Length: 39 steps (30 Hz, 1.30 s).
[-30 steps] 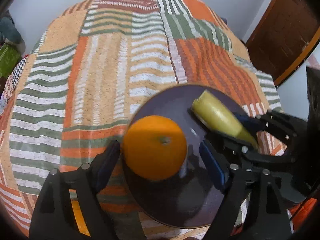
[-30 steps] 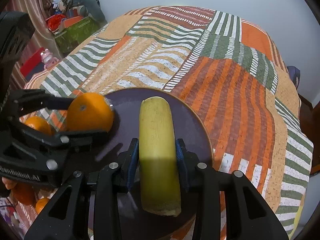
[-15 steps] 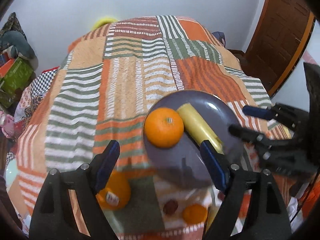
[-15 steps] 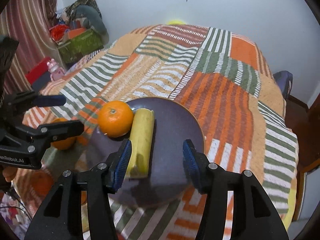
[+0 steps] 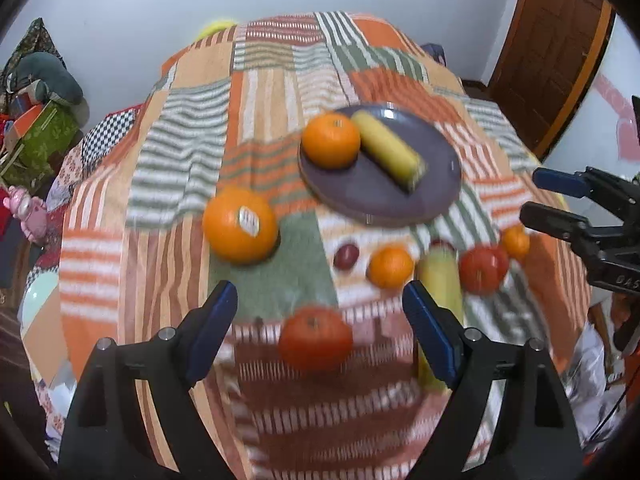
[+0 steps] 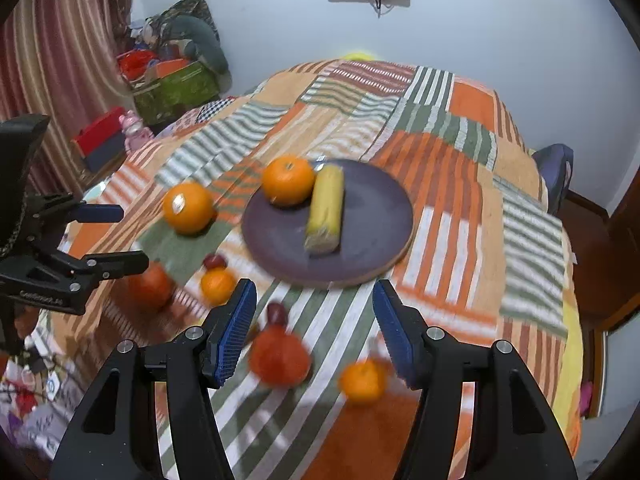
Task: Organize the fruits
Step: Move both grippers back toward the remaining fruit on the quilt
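Presently on the dark plate (image 6: 384, 248): one orange (image 6: 288, 179) and one banana piece (image 6: 326, 208), touching side by side toward the plate's far left edge. Rest of plate bare.

Loose on the patchwork bedspread (image 6: 440, 128), near side of plate: large stickered orange (image 5: 240, 224), well apart from plate to its left; small dark red fruit (image 5: 346, 256); small orange (image 5: 390, 266); second banana piece (image 5: 440, 280), partly hidden behind a pad; red tomato-like fruit (image 5: 482, 268); small orange (image 5: 516, 242) beside it; red fruit (image 5: 316, 338) nearest the left tongs. Identity of the blurred red items uncertain.

Left gripper (image 5: 320, 332): jaws wide apart, holding nothing, raised above the near fruit. Right gripper (image 6: 314, 330): jaws wide apart, holding nothing, above red fruit (image 6: 280, 354) and small orange (image 6: 362, 378).

Risks, as judged: round fruit on soft, uneven cloth apt to roll away under an off-centre pinch; soft red fruit apt to bruise or split under a hard squeeze; fresh placements apt to nudge the plated orange off the rim, given its seat near the edge; both tongs close over one crowded cluster, so collision between them possible.

Obstructions: near fruits packed closely, little finger room between the banana piece and its neighbours.

Surroundings: white wall, wooden door (image 5: 560, 48), green box (image 6: 176, 88) and clutter in the corner.
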### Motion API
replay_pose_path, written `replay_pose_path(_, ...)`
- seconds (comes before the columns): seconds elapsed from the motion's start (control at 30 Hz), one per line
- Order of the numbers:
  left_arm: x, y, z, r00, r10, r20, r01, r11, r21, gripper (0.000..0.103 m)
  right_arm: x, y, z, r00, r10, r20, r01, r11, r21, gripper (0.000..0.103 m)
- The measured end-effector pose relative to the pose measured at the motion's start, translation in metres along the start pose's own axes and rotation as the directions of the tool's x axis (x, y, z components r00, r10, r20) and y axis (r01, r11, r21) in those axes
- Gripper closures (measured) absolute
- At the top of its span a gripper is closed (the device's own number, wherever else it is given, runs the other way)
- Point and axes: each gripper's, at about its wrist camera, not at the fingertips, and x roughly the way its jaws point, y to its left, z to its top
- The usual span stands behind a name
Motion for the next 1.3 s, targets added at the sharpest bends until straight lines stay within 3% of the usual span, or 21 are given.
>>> replay_pose_path(0.27, 0.017, -0.016, -0.044, 0.998, 0.022, -0.067, -0.02, 0.999, 0.029, 0.012, 0.009, 0.023, -0.048, 0.994, 0.05, -0.097, -0.05, 0.999, 0.004, 0.046)
replay_pose_path(0.37, 0.029, -0.018, -0.052, 0.992, -0.015, -0.123, 0.016, 1.0, 0.002, 0.012, 0.017, 0.026, -0.056, 0.99, 0.06, -0.127, -0.059, 0.998, 0.016, 0.046)
replay_pose_path(0.47, 0.035, -0.022, -0.056, 0.989, -0.004, -0.151, 0.007, 1.0, 0.014, 0.012, 0.022, 0.03, -0.06, 0.987, 0.076, -0.142, -0.073, 0.997, 0.028, 0.046)
replay_pose_path(0.7, 0.03, -0.034, -0.059, 0.984, -0.071, -0.162, 0.071, 0.997, -0.008, 0.012, 0.032, 0.036, -0.07, 0.982, 0.097, -0.16, -0.091, 0.995, 0.041, 0.046)
replay_pose_path(0.83, 0.031, -0.045, -0.058, 0.986, -0.045, -0.163, 0.05, 0.998, 0.027, 0.012, 0.029, 0.034, -0.07, 0.985, 0.087, -0.151, -0.081, 0.996, 0.046, 0.046)
replay_pose_path(1.0, 0.037, -0.063, -0.051, 0.981, -0.093, -0.168, 0.1, 0.994, 0.038, 0.012, 0.022, 0.022, -0.068, 0.987, 0.071, -0.141, -0.062, 0.996, 0.07, 0.046)
replay_pose_path(1.17, 0.033, -0.071, -0.048, 0.985, -0.102, -0.141, 0.113, 0.991, 0.076, 0.012, 0.006, 0.015, -0.065, 0.992, 0.066, -0.109, -0.054, 0.993, 0.106, 0.046)
replay_pose_path(1.3, 0.012, -0.052, -0.049, 0.989, -0.122, -0.088, 0.126, 0.991, 0.041, 0.012, 0.0, 0.026, -0.062, 0.991, 0.093, -0.095, -0.083, 0.991, 0.104, 0.046)
